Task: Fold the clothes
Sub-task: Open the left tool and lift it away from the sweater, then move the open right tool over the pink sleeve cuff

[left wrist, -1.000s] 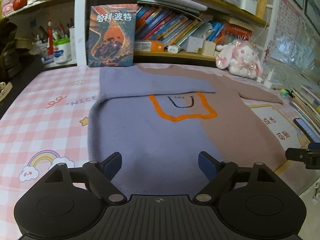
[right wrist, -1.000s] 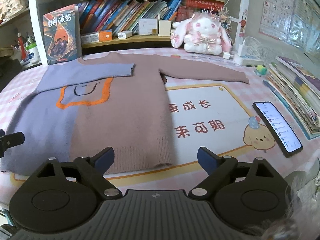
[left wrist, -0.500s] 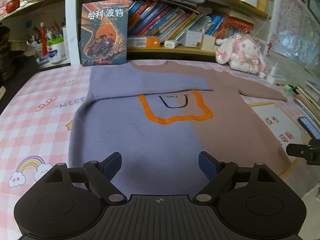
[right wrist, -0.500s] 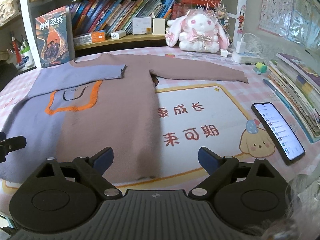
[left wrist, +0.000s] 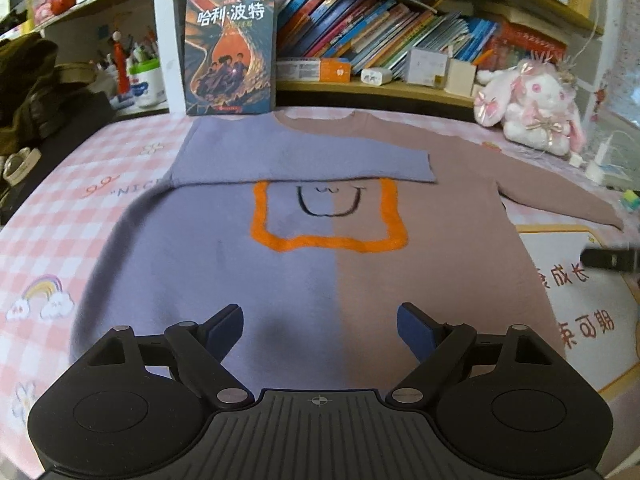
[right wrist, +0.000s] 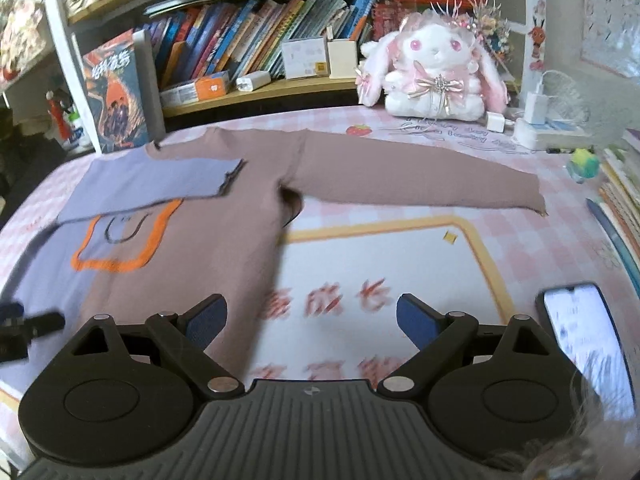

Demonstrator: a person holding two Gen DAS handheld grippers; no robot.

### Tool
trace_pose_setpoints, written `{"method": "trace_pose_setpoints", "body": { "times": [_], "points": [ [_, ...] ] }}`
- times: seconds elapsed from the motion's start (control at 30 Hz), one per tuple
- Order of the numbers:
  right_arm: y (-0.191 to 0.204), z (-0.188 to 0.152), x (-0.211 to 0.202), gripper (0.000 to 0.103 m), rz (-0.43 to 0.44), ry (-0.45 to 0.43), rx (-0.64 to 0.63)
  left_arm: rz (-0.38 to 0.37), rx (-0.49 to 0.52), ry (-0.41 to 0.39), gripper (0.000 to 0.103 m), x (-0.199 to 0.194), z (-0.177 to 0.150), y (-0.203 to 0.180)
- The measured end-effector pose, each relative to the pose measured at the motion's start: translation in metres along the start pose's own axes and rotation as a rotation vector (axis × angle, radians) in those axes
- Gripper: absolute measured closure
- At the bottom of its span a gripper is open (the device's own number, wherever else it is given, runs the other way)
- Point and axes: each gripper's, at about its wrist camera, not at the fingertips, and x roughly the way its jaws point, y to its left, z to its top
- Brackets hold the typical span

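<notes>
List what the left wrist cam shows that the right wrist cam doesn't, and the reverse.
Left wrist only: the rainbow print on the pink check cloth, and the left gripper open over the sweater's hem.
Right wrist only: the phone lying screen-up, and the right gripper open, its left finger over the sweater edge.
Both: the sweater with its purple sleeve folded across the chest, the brown sleeve spread out, and the plush rabbit.

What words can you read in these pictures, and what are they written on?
"哈利·波特": cover of the standing book.
"NIC", cut off by the sweater: pink checked table mat.
"成长" and "可期", part hidden: white panel of the mat.
Spines of the shelf books, the small boxes, the wall charts and the phone screen: too small or blurred to read.
</notes>
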Motion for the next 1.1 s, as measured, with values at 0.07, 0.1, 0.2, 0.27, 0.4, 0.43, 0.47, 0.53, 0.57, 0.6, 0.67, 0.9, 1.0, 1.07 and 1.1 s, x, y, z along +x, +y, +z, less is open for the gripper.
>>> {"method": "trace_pose_setpoints", "body": {
  "times": [0.07,0.1,0.2,0.27,0.4,0.43,0.47,0.53,0.57,0.6,0.67,0.9,1.0,1.07,1.1],
  "points": [
    [-0.020,0.014,0.010,0.011,0.021,-0.002,0.014,0.027,-0.015,0.015,0.016,0.000,-0.004,-0.011],
    [-0.030,0.021,0.015,0.011,0.032,-0.003,0.021,0.040,-0.022,0.024,0.016,0.000,-0.006,-0.016],
    [-0.064,0.045,0.031,0.013,0.036,-0.006,0.062,0.076,-0.040,0.050,0.016,-0.002,-0.011,-0.028],
    [-0.088,0.059,0.043,0.014,0.000,-0.002,0.103,0.099,-0.053,0.065,0.016,-0.003,-0.014,-0.032],
    [-0.130,0.080,0.064,0.016,-0.080,0.012,0.163,0.138,-0.074,0.085,0.016,-0.004,-0.015,-0.036],
    [-0.137,0.082,0.068,0.018,-0.095,0.015,0.167,0.146,-0.075,0.086,0.016,-0.005,-0.014,-0.038],
    [-0.144,0.084,0.072,0.019,-0.111,0.017,0.172,0.152,-0.074,0.087,0.016,-0.005,-0.013,-0.040],
    [-0.154,0.087,0.077,0.022,-0.125,0.021,0.184,0.160,-0.071,0.090,0.016,-0.005,-0.012,-0.043],
    [-0.158,0.086,0.080,0.025,-0.124,0.031,0.200,0.164,-0.069,0.094,0.016,-0.004,-0.011,-0.045],
    [-0.161,0.086,0.082,0.026,-0.123,0.040,0.215,0.168,-0.067,0.097,0.016,-0.004,-0.010,-0.046],
    [-0.168,0.086,0.087,0.032,-0.122,0.059,0.247,0.174,-0.066,0.101,0.016,-0.003,-0.009,-0.049],
    [-0.185,0.082,0.089,0.037,-0.109,0.051,0.327,0.176,-0.046,0.116,0.016,0.003,-0.005,-0.059],
    [-0.194,0.081,0.087,0.052,-0.127,0.039,0.371,0.176,-0.031,0.112,0.016,0.004,-0.003,-0.062],
    [-0.200,0.080,0.085,0.052,-0.138,0.031,0.401,0.177,-0.030,0.115,0.016,0.005,-0.002,-0.063],
    [-0.203,0.080,0.085,0.052,-0.144,0.027,0.415,0.179,-0.031,0.117,0.016,0.005,-0.001,-0.063]
  ]
}}
